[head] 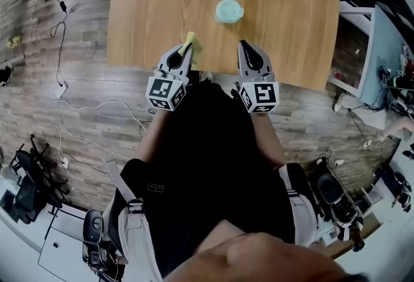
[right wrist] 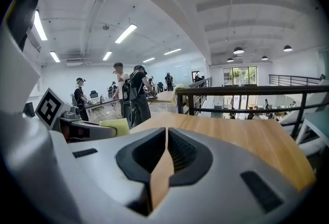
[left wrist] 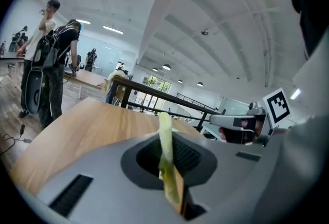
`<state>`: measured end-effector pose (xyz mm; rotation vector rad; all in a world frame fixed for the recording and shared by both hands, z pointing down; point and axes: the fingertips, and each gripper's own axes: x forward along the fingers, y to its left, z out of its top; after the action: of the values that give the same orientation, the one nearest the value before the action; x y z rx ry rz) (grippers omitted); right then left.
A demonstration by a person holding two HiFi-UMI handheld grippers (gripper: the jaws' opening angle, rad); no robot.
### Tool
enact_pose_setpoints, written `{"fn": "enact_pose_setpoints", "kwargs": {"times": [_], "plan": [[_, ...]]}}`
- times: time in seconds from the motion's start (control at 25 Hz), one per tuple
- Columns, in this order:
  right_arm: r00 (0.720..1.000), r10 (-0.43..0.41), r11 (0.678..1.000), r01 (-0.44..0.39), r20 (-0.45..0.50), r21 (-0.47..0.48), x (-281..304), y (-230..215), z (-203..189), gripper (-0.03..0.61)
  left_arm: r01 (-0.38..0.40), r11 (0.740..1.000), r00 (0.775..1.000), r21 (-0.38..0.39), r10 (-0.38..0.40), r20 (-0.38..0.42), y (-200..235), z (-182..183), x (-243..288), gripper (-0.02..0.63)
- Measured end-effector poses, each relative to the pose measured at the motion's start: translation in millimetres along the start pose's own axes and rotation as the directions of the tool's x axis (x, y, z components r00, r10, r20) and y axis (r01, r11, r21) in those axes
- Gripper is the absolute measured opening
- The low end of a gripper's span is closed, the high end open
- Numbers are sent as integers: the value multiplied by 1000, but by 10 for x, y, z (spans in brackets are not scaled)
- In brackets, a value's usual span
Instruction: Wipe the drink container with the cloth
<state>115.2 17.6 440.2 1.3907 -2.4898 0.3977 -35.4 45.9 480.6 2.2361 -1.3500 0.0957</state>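
Mint-green drink container (head: 229, 11), round and pale, is standing on the light-brown wooden table (head: 149, 9) in the upper middle of the head view, with bare wood all around it. Both grippers are hovering over the table's near edge, below the container in the frame.

The left gripper (head: 186, 48) is sitting to the lower left of the container, well apart from it, and is clamping a yellow cloth (head: 189, 38). In the left gripper view the cloth is showing as a thin yellow-green strip pinched upright between the two closed jaws, with its free end poking up past the tips.

The right gripper (head: 244, 45) is sitting to the lower right of the container, somewhat nearer to it but not touching. In the right gripper view its jaws are pressing together with nothing between them, and only table wood is showing through the narrow slit.

Brown-grey plank floor (head: 77, 112) is filling the left side of the head view beside the table.
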Motion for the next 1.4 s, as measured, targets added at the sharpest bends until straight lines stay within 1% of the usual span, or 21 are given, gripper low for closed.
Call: {"fn": "enact_pose_setpoints", "kwargs": {"times": [0.12, 0.24, 0.32, 0.4, 0.52, 0.72, 0.8, 0.92, 1.04, 1.12, 1.16, 1.28, 1.4], "plan": [[999, -1, 1000, 1, -46, -2, 246, -58, -52, 34, 36, 999, 998, -29, -37, -52, 163, -23, 215, 32], [996, 16, 1000, -17, -89, -8, 482, -95, -129, 34, 76, 995, 992, -71, -83, -98, 309, -49, 465, 32], [993, 12, 1000, -14, -114, -18, 616, -138, -177, 34, 98, 991, 984, -92, -110, -137, 396, -78, 634, 32], [989, -11, 999, 6, -147, -33, 736, -208, -215, 34, 123, 986, 974, -110, -141, -179, 480, -106, 795, 32], [978, -33, 999, 25, -207, -44, 816, -311, -273, 34, 167, 974, 949, -156, -201, -242, 541, -216, 982, 32], [956, -30, 998, 10, -292, -70, 883, -421, -343, 34, 210, 938, 900, -276, -295, -320, 622, -494, 1302, 32], [946, -21, 996, -7, -322, -84, 918, -426, -367, 34, 218, 928, 882, -303, -320, -346, 643, -562, 1414, 32], [935, 7, 996, -40, -355, -86, 970, -431, -412, 34, 230, 916, 861, -328, -349, -370, 623, -612, 1559, 32], [926, 13, 995, -51, -376, -90, 969, -465, -457, 34, 232, 913, 840, -335, -362, -404, 586, -701, 1672, 32], [918, 19, 994, -60, -396, -91, 1006, -474, -491, 34, 228, 914, 823, -335, -365, -435, 623, -827, 1767, 32], [913, 25, 994, -66, -408, -89, 1036, -471, -516, 34, 222, 910, 815, -349, -370, -446, 659, -905, 1814, 32], [890, 46, 993, -92, -454, -80, 1098, -427, -616, 34, 193, 884, 797, -425, -394, -458, 749, -1133, 1910, 32], [874, 67, 990, -117, -481, -75, 1096, -394, -646, 34, 180, 870, 782, -459, -410, -470, 753, -1259, 1980, 32]]}}
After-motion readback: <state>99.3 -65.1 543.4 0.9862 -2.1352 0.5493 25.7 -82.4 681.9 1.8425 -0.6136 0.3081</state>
